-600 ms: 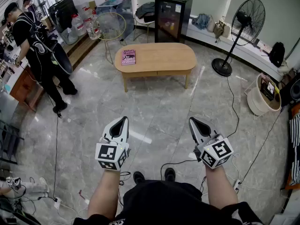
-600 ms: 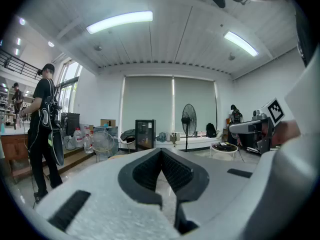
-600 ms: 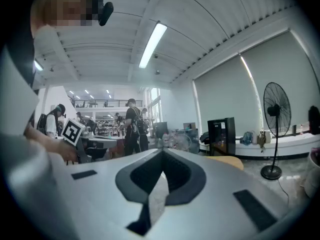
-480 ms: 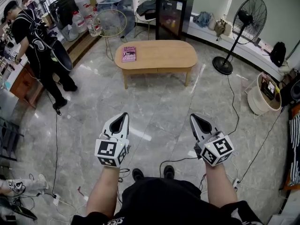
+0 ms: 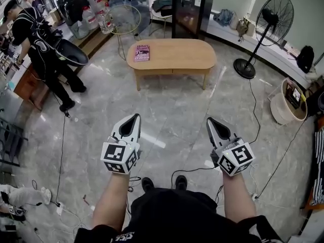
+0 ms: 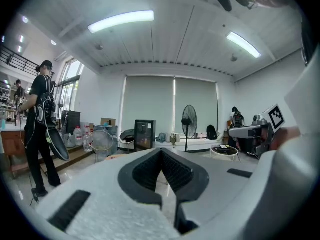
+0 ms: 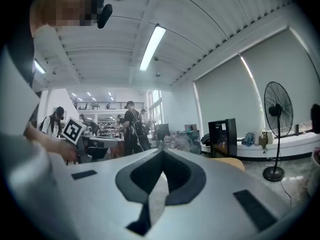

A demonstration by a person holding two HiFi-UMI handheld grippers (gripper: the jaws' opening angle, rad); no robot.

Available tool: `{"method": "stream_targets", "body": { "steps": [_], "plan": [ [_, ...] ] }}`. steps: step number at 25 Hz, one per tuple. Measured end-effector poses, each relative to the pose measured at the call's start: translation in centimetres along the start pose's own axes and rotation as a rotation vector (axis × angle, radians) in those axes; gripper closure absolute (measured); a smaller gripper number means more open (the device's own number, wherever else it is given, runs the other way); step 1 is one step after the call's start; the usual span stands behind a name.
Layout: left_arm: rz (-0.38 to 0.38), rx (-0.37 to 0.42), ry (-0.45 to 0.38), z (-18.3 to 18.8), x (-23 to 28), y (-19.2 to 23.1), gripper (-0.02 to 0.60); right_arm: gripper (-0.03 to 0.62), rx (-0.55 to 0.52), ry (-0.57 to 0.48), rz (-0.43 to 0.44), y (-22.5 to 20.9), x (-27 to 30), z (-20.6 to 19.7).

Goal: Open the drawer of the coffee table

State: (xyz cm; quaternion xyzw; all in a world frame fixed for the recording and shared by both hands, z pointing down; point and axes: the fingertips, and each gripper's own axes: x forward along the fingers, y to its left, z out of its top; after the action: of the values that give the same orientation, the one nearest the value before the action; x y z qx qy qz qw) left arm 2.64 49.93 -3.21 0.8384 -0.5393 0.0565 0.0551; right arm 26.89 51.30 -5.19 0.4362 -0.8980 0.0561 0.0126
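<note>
head view: both grippers shut, coffee table well ahead

head view shows the person standing on a grey marble floor (image 5: 172, 110), forearms out, a gripper in each hand. the left gripper (image 5: 136, 116) has its two jaws pressed together into one point, with nothing between them; the left gripper view confirms it, the dark ribbed pads meeting at the tip. the right gripper (image 5: 209, 120) is closed the same way and also empty (its own view shows the pads meeting, only floor and room beyond). both grippers hang in the air side by side, well apart from each other, pointing toward the far side of the room.

the light wooden oval coffee table (image 5: 177, 54) stands well ahead of both grippers, in the upper middle of the head view, on four legs. the drawer front (image 5: 190, 72) under its top sits flush with the frame, so the drawer is closed. a pink book (image 5: 142, 52) lies flat on the table's left end.

behind the table stands a black glass-door cabinet (image 5: 190, 11). a black pedestal fan (image 5: 268, 24) stands to the right of it. at far left a person in black clothes (image 5: 43, 44) stands beside a wooden counter. black cables (image 5: 255, 115) trail across the floor on the right.
</note>
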Motion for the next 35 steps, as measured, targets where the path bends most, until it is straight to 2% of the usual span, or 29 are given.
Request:
{"method": "stream_targets", "body": {
  "steps": [10, 18, 21, 25, 30, 35],
  "plan": [
    [0.053, -0.033, 0.028, -1.2, 0.6, -4.3, 0.572, 0.589, 0.049, 0.008, 0.023, -4.8, -3.4, -2.5],
    [0.086, -0.045, 0.048, -2.1, 1.3, -3.7, 0.572, 0.589, 0.056, 0.019, 0.082, -4.9, -1.0, -3.0],
    [0.094, -0.053, 0.057, -2.6, 2.1, -1.9, 0.572, 0.589, 0.059, 0.038, 0.096, -4.9, 1.2, -3.5],
    [0.107, -0.088, 0.058, -3.5, 4.3, 2.7, 0.572, 0.589, 0.053, 0.067, 0.115, -4.9, 6.2, -4.1],
    [0.098, -0.109, 0.054, -4.1, 9.9, 9.6, 0.572, 0.589, 0.042, 0.131, 0.098, -6.6, 13.3, -4.5],
    [0.042, -0.115, 0.066, -4.0, 16.2, 15.8, 0.572, 0.589, 0.029, 0.156, 0.072, -8.1, 21.9, -3.5]
  ]
}}
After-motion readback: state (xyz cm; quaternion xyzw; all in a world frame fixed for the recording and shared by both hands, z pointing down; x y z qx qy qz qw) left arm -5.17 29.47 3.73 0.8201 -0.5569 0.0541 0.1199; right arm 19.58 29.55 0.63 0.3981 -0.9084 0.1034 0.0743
